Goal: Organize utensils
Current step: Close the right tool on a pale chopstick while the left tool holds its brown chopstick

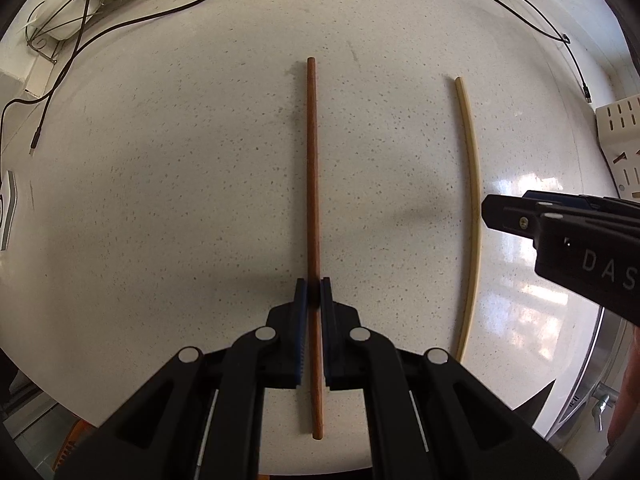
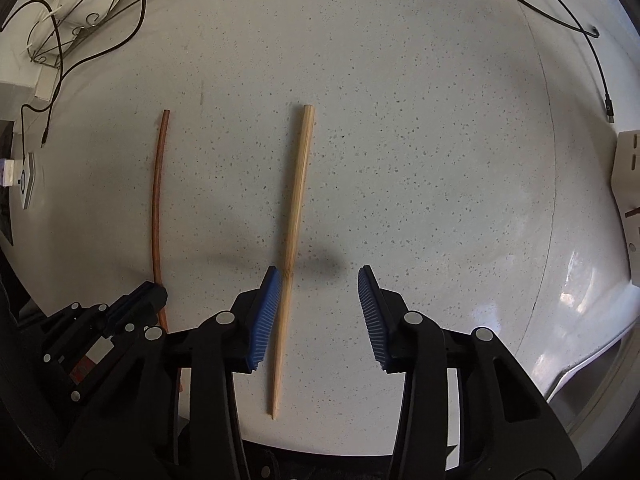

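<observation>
Left tool (image 1: 314, 294) points straight down, its blue pads pressed together on the brown chopstick (image 1: 312, 184), clamping it in its lower half; the stick lies flat on the speckled white desk (image 1: 180, 200), running from the near edge toward the far edge. Right tool (image 2: 320, 300) also points down, jaws apart, straddling the pale bamboo chopstick (image 2: 294, 220): the left pad (image 2: 266, 312) touches or nearly touches the stick (hard to tell which), the right pad stands clear of it. No grip there. Both chopsticks lie roughly parallel on the desk, well apart, the brown one to the left of the pale one. A cream slotted utensil holder (image 1: 620, 140) sits at the right edge. Black cables (image 1: 120, 28) trail across the far left corner, by a wire rack (image 2: 80, 12) holding white items. A metal sink rim (image 1: 592, 380) shows at the near right corner.
</observation>
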`<state>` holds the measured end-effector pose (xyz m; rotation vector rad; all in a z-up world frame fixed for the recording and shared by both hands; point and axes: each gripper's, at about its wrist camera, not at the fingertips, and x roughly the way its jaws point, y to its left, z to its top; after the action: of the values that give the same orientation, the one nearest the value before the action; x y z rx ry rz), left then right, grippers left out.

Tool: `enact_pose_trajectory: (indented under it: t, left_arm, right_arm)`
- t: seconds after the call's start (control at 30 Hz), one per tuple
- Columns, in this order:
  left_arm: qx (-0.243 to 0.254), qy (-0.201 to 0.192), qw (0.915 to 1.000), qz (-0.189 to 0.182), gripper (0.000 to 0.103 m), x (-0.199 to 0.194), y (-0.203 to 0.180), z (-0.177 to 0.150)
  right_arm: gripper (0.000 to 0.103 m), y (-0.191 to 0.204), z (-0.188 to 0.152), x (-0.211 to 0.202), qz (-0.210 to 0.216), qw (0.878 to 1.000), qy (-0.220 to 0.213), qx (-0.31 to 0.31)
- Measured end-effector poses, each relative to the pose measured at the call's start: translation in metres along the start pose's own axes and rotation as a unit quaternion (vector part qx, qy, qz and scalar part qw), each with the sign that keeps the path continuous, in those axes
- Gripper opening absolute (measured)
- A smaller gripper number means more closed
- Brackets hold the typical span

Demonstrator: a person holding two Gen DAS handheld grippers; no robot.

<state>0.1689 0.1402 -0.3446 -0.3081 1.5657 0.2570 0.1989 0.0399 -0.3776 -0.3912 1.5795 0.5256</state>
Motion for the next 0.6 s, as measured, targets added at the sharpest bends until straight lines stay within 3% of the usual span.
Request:
enact_pose_trajectory:
  t: [0.43, 0.6]
  left_arm:
    - [-0.002, -0.002, 1.0, -0.003, 0.006, -0.008, 0.005, -0.001]
    - [-0.001, 0.0, 1.0, -0.004, 0.006, -0.006, 0.004, 0.001]
  right_arm:
    - [0.024, 0.023, -0.007, 0.012, -0.02, 1.0, 0.005, 0.01]
    - [0.008, 0.033, -0.011, 0.017, -0.026, 1.0, 0.011, -0.007]
